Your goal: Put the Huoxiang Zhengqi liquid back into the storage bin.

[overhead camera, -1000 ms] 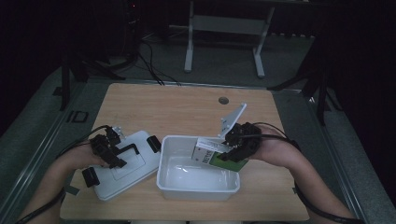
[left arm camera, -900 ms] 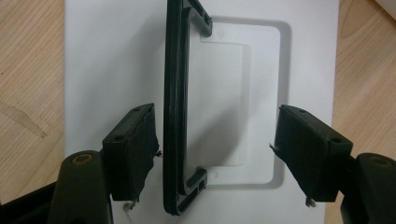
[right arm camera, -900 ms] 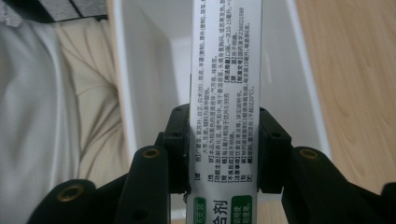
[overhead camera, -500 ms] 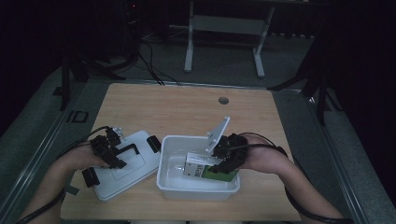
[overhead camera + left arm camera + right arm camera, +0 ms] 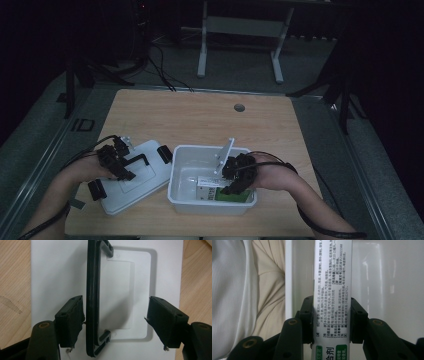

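Note:
A white bin (image 5: pixel 180 192) stands at the table's near middle. Inside it my right gripper (image 5: pixel 234 179) is shut on a white box with a green label (image 5: pixel 212 187). In the right gripper view both pads press the box (image 5: pixel 333 277), which is printed with small text, and the bin wall (image 5: pixel 288 277) runs beside it. The bin's white lid (image 5: pixel 150 167) lies flat to the left. Above it my left gripper (image 5: pixel 119 162) stands open. Its jaws straddle the lid's black handle (image 5: pixel 93 297), which sits close to the left pad (image 5: pixel 70 320).
Black clips (image 5: pixel 164 152) sit at the lid's ends. The wooden table (image 5: pixel 200 120) has a round hole (image 5: pixel 239 107) near its far edge. A metal stand (image 5: pixel 240 30) and cables are on the floor beyond. The person's clothing (image 5: pixel 249 290) is close behind the bin.
My right gripper has come down and toward the near side, lowering the box into the bin. The left gripper has stayed over the lid handle.

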